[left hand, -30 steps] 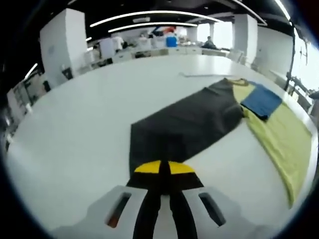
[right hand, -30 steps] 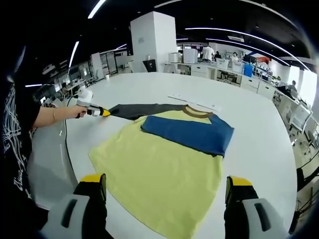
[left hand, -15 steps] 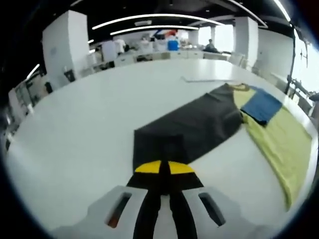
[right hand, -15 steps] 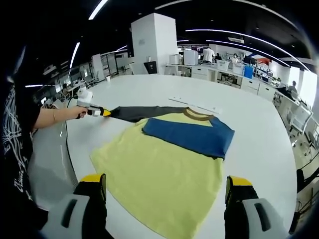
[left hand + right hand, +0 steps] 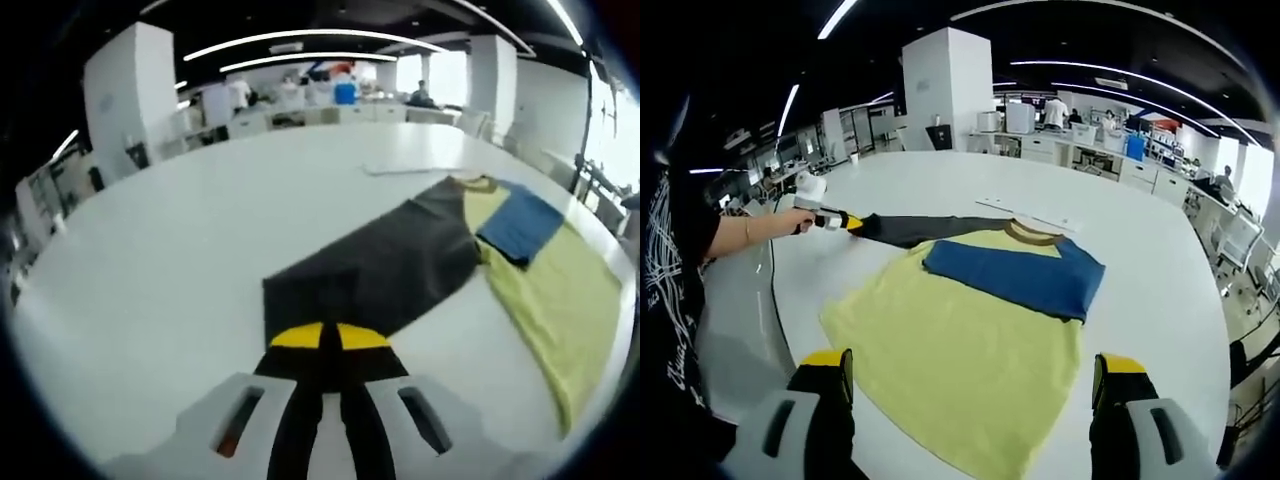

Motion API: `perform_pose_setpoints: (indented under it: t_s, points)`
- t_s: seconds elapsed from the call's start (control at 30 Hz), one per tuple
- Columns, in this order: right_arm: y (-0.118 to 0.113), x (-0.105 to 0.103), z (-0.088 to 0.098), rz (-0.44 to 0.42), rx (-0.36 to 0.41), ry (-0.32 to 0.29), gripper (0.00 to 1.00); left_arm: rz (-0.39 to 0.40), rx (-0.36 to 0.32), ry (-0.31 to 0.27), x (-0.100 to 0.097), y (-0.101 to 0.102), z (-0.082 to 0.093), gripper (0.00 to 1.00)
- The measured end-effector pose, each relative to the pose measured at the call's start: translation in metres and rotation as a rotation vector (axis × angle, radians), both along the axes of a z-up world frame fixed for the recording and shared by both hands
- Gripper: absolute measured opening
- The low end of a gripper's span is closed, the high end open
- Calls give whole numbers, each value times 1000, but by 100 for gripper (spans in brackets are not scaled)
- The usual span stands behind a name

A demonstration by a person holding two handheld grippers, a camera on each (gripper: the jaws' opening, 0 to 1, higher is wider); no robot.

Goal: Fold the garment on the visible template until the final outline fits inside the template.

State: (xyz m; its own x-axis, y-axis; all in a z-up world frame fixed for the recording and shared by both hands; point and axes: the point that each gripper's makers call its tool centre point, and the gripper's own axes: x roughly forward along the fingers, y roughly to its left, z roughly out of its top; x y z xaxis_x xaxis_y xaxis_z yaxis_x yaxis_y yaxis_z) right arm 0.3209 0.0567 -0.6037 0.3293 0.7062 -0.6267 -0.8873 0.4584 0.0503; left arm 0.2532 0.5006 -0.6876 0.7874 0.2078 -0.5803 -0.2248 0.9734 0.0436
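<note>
Fingers of our left gripper (image 5: 328, 338) are pressed together on the end of the dark sleeve (image 5: 370, 272), which stretches away from their yellow tips. We see that gripper (image 5: 845, 222) in the right gripper view too, held by a hand (image 5: 780, 224). Our right gripper (image 5: 975, 385) has its fingers wide apart, holding nothing. The shirt (image 5: 960, 345) lies flat on the white table (image 5: 1150, 300) just past them, blue sleeve (image 5: 1015, 275) folded across it.

Pale yellow cloth shirt body (image 5: 960, 350), royal blue folded sleeve (image 5: 1015, 272), charcoal grey long sleeve (image 5: 375, 270), olive-brown ribbed collar (image 5: 1032, 234), glossy white tabletop (image 5: 940, 175), yellow-tipped black and white left gripper (image 5: 329, 337), yellow-tipped black right gripper (image 5: 975, 375), black white-line-patterned shirt sleeve (image 5: 668, 270)
</note>
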Motion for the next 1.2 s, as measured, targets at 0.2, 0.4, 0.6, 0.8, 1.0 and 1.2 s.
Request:
perform_pose_setpoints:
  t_s: [0.2, 0.4, 0.6, 0.8, 1.0, 1.2]
  points:
    - [-1, 0, 2, -4, 3, -5, 100, -29, 13, -14, 9, -7, 10, 0]
    - [-2, -2, 2, -3, 3, -3, 100, -50, 21, -4, 19, -16, 19, 0]
    - [-5, -5, 0, 2, -9, 0, 100, -69, 19, -9, 29, -26, 27, 0]
    - [-9, -7, -1, -3, -7, 6, 100, -79, 6, -16, 41, -38, 32, 0]
    - [-12, -6, -2, 9, -23, -2, 100, -106, 7, -21, 55, -51, 37, 0]
    - [-13, -5, 2, 12, -15, -13, 100, -126, -1, -41, 69, -64, 46, 0]
